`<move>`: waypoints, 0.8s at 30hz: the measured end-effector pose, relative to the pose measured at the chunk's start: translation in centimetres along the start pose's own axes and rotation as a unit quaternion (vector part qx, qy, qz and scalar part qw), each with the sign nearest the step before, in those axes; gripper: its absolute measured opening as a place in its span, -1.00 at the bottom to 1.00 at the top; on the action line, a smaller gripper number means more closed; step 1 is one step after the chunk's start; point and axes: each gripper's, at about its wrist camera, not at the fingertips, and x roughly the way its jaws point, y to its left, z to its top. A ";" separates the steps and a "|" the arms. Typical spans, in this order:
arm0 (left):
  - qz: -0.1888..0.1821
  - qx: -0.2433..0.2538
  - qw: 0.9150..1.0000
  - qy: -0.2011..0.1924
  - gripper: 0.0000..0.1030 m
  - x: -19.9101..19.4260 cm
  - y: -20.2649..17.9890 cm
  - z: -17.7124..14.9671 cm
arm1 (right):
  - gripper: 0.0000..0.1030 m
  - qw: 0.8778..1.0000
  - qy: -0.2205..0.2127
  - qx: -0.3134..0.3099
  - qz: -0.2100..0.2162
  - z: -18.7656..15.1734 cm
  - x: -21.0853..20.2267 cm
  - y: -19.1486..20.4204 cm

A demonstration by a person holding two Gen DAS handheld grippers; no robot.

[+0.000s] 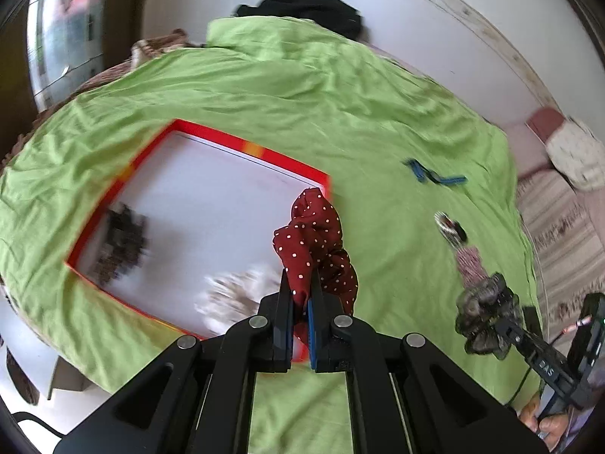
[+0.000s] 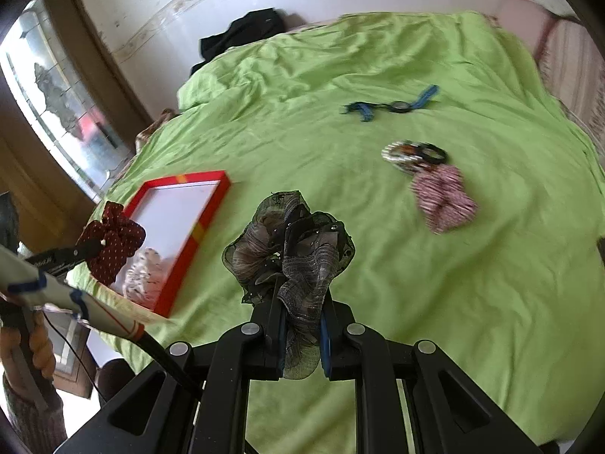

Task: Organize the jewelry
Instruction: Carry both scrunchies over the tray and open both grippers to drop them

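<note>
My left gripper (image 1: 301, 287) is shut on a dark red polka-dot scrunchie (image 1: 314, 234), held above the near right corner of a red-rimmed white tray (image 1: 264, 153). The tray holds a dark blurred item (image 1: 121, 242) and a white dotted scrunchie (image 1: 234, 295). My right gripper (image 2: 302, 302) is shut on a grey-black sheer scrunchie (image 2: 291, 242), held above the green sheet. It also shows in the left wrist view (image 1: 487, 310). The red scrunchie (image 2: 113, 242) and tray (image 2: 204, 219) show at the left of the right wrist view.
On the green bedsheet (image 2: 416, 283) lie a pink striped scrunchie (image 2: 444, 196), a cluster of rings and hair ties (image 2: 414, 155), and a blue strap with a ring (image 2: 397, 106). Black clothing (image 2: 245, 34) lies at the far edge by the wall.
</note>
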 end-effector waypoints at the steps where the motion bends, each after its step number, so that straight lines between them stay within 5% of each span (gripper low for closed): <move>1: 0.008 -0.004 1.000 -0.001 -0.90 -0.1 1.0 0.7 | -0.71 1.000 0.003 -0.005 0.007 0.4 0.5 0.8; 10: 0.061 -0.028 0.998 0.001 -0.90 1.0 7.6 6.2 | -0.72 0.996 0.028 -0.054 0.057 3.2 4.9 8.0; 24: 0.052 -0.065 0.995 0.064 -0.90 10.2 12.2 11.7 | -0.71 0.990 0.049 -0.116 0.065 7.7 13.3 15.8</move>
